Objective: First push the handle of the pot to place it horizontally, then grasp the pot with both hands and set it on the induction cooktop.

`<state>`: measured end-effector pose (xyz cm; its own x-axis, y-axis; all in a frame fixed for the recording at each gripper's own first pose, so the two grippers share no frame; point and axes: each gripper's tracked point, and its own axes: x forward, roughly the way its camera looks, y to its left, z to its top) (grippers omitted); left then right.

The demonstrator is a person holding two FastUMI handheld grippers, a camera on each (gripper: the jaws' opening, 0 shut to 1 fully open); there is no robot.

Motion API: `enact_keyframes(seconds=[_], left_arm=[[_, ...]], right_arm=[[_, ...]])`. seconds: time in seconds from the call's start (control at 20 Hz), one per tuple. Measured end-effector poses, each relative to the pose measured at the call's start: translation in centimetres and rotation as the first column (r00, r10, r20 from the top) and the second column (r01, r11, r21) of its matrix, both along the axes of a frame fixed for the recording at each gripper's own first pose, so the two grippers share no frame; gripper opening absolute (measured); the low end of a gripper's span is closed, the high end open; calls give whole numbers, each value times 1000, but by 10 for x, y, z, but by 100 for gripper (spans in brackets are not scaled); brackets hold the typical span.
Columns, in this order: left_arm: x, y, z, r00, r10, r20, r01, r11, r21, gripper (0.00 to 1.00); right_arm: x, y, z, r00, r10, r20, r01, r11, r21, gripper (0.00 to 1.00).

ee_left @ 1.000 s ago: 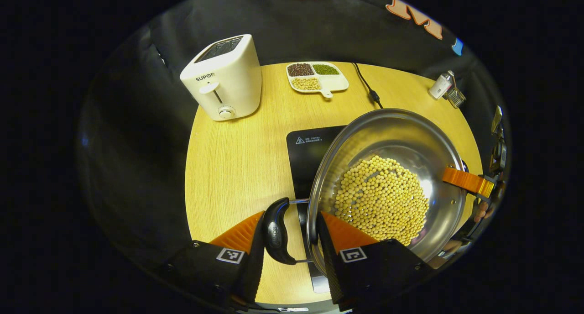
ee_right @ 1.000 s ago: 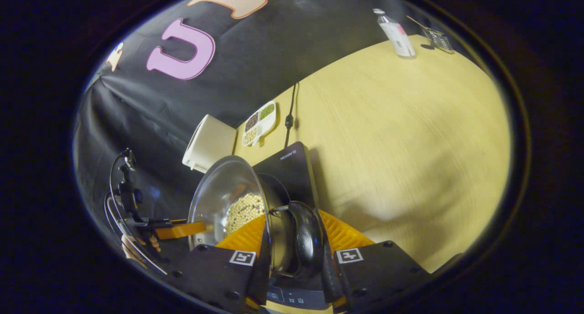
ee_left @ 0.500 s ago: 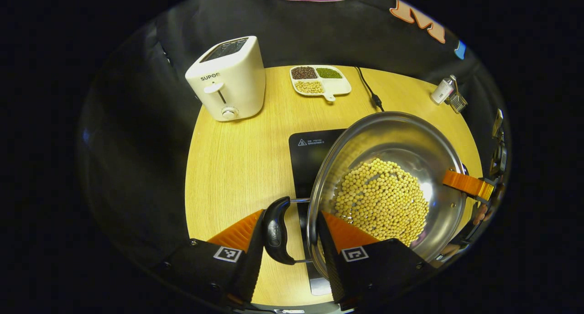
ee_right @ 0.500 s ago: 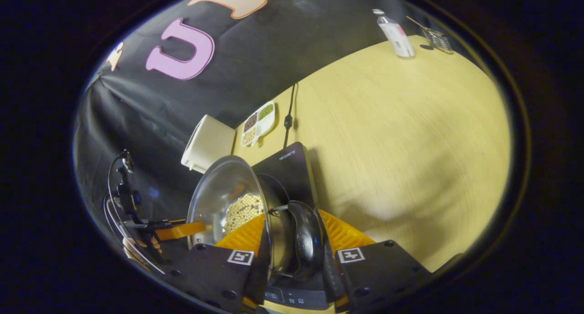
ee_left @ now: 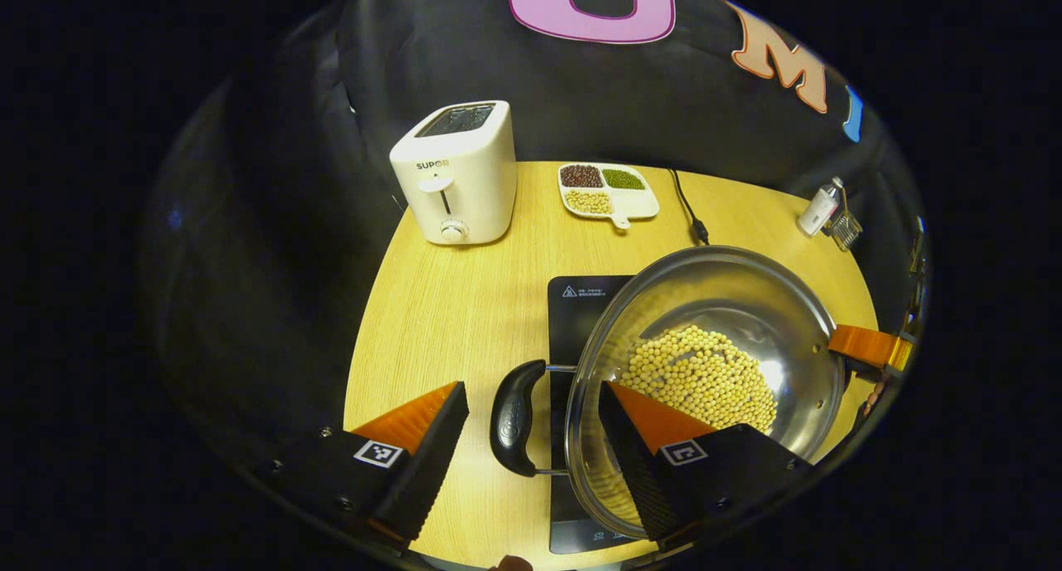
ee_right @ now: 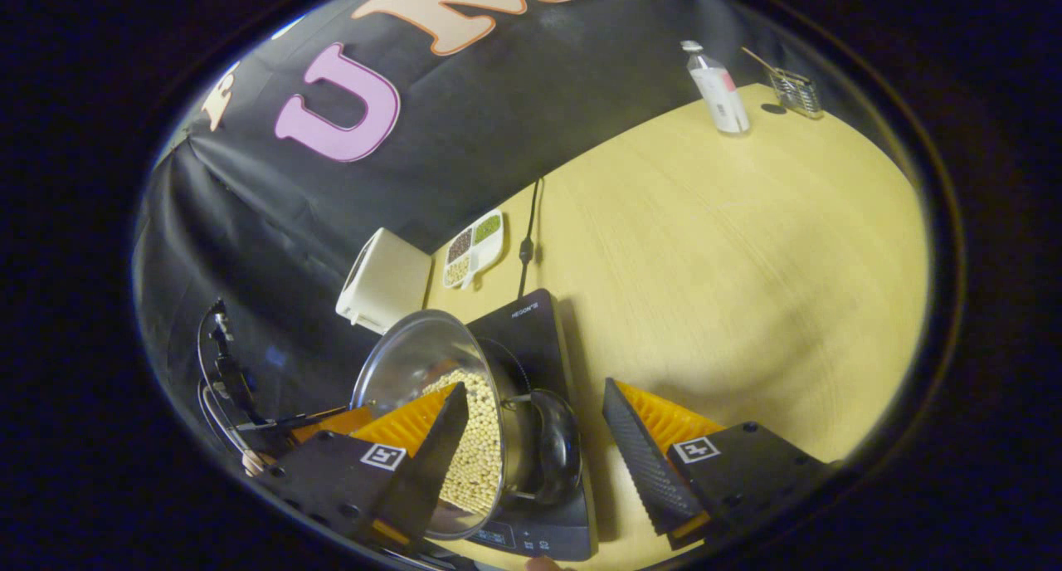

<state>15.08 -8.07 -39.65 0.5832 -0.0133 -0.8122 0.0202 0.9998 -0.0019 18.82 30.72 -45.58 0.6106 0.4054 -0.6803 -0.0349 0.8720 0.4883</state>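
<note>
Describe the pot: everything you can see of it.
The pot is a shiny, wide, shallow metal pan with no lid, its bottom covered by pale yellow beans. On each side a dark curved handle lies level on thin wire arms. It sits on the black induction cooktop on the wooden table. The left gripper and right gripper both stand open astride a handle and the rim, one finger over the beans.

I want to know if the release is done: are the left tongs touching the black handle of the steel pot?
Apart. The left gripper view shows the left tongs open, with wooden table visible between each finger and the black handle.
</note>
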Motion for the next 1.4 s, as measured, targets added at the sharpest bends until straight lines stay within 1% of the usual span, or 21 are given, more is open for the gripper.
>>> enact_keyframes(seconds=[0.15, 0.25, 0.35, 0.4, 0.45, 0.6, 0.75, 0.85, 0.95, 1.1, 1.15, 1.2, 1.3, 1.4], left_arm=[[-7, -2, 5, 999, 29, 13, -29, 999, -28, 97], [-14, 5, 12, 998, 59, 23, -59, 998, -16, 97], [-16, 9, 27, 994, 81, 69, -82, 997, 8, 97], [-17, 9, 34, 992, 83, 90, -86, 996, 20, 97], [-20, 7, 43, 990, 84, 111, -88, 996, 29, 98], [-30, -10, 68, 982, 94, 161, -99, 995, 28, 98], [-45, -34, 91, 975, 95, 200, -104, 994, 37, 98], [-53, -55, 112, 966, 100, 237, -115, 992, 50, 98], [-61, -82, 139, 950, 106, 295, -127, 990, 55, 97], [-75, -129, 179, 919, 117, 375, -140, 989, 37, 97], [-76, -145, 189, 907, 120, 404, -144, 989, 30, 97], [-77, -161, 202, 892, 125, 433, -149, 989, 21, 97], [-81, -190, 225, 858, 133, 495, -155, 988, 5, 97], [-85, -223, 250, 816, 126, 564, -144, 990, -12, 96]], right_arm=[[-5, -3, 7, 1000, 1, 8, -1, 1000, -5, 100], [-10, -2, 12, 1000, 7, 6, -7, 1000, -5, 100], [-15, -6, 19, 1000, 15, 10, -15, 1000, -6, 100], [-17, -7, 24, 1000, 19, 18, -19, 1000, -6, 93], [-18, -10, 30, 999, 23, 26, -23, 1000, -7, 92], [-25, -25, 52, 997, 39, 65, -37, 999, -20, 92], [-32, -49, 80, 991, 53, 122, -48, 998, -45, 92], [-37, -71, 106, 983, 63, 174, -54, 997, -56, 92], [-41, -96, 133, 970, 72, 233, -57, 996, -73, 92], [-45, -135, 174, 948, 86, 306, -65, 995, -77, 92], [-45, -149, 187, 939, 86, 332, -64, 995, -79, 100], [-46, -163, 200, 929, 90, 360, -62, 994, -89, 92], [-45, -192, 225, 901, 105, 422, -54, 990, -131, 92], [-45, -217, 254, 858, 125, 498, -33, 981, -189, 92]])
